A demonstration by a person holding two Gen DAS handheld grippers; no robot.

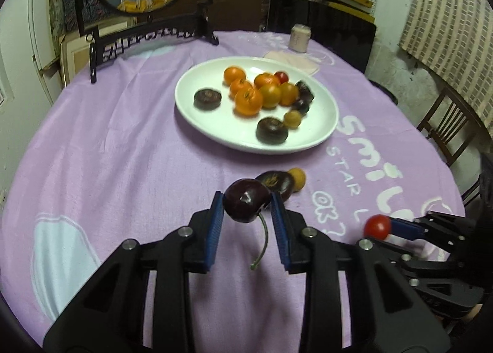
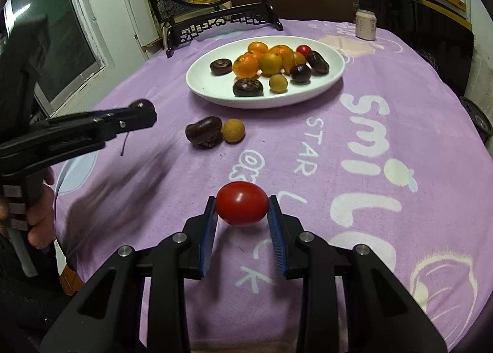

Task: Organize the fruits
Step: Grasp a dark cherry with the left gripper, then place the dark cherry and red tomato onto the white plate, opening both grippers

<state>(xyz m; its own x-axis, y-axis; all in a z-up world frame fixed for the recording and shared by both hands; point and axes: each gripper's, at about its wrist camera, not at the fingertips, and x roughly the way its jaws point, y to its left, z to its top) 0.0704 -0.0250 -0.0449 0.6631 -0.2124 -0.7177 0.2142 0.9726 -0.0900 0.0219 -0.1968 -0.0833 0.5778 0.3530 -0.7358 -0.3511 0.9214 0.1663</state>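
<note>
Both hands were loaded at once: the left hand-held gripper was closed to the width of a dark purple cherry with a thin green stem, pinched between its blue pads and raised off the worktop, while the right hand-held gripper was closed likewise on a small smooth red cherry tomato. The oval white ceramic plate stood well ahead on the lilac printed tablecloth, already carrying small oranges, dark chestnut-like fruits, a tan round one and another red tomato. Just short of the plate, a dark brown chestnut-shaped fruit and a small tan round longan-like fruit lay touching each other on the cloth. The step appeared to be carrying both fruits to the plate. To do it well, each grip probably needed only light pressure, since both fruits looked soft and round enough to squirt out. It seemed wise to lift over the two loose fruits, stagger the arms so they would not meet, lower close to bare plate, then let go, so nothing rolled.
</note>
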